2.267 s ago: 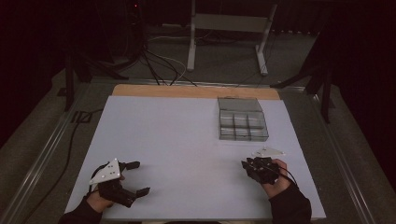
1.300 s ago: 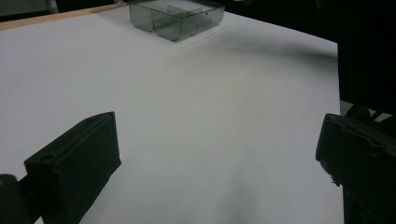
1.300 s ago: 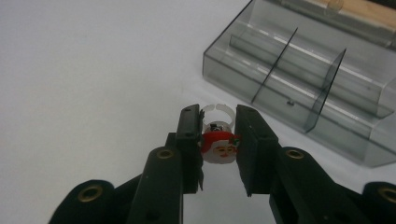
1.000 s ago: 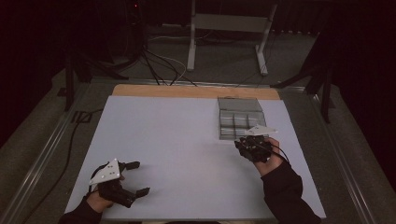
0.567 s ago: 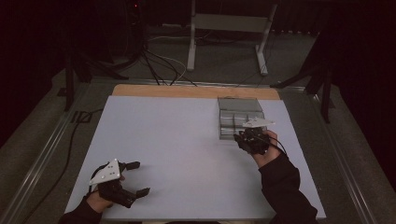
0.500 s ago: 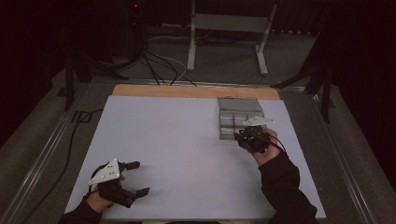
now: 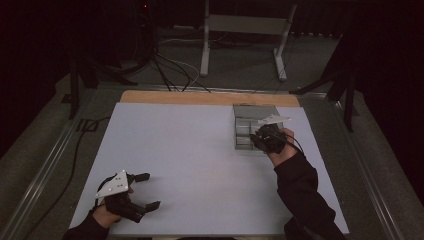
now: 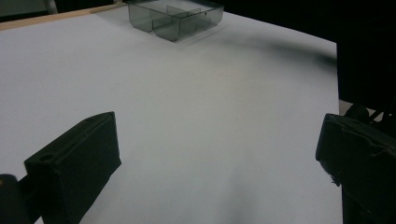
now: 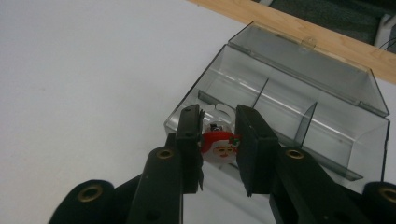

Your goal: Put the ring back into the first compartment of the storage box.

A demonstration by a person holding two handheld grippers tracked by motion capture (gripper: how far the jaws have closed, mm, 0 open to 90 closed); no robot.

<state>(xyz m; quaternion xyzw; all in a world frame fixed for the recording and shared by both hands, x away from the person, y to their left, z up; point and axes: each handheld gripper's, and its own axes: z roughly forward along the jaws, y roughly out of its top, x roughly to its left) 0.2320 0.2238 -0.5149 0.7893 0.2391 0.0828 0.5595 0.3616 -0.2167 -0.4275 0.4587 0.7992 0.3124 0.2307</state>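
Note:
A small Santa-face trinket (image 9: 219, 145), red hat over a pale face, sits pinched between the two black jaws of my right gripper (image 9: 218, 122), which is shut on it. That gripper (image 7: 267, 140) hovers at the near edge of a clear grey compartment box (image 9: 285, 100), whose lid stands open at the back. In the high view the box (image 7: 247, 120) lies at the table's far right. My left gripper (image 7: 150, 190) rests near the front left corner. Its jaws are wide apart (image 8: 219, 154) with only bare white table between them.
A white sheet (image 7: 190, 150) covers the table, with a wooden strip (image 7: 200, 97) along its far edge. The left gripper view shows the box (image 8: 173, 18) far off across the sheet. A metal stand (image 7: 245, 30) and cables lie on the floor beyond.
My right hand has moved from the table's front right up to the box's near edge, jaws still shut on the trinket. The left hand has stayed put.

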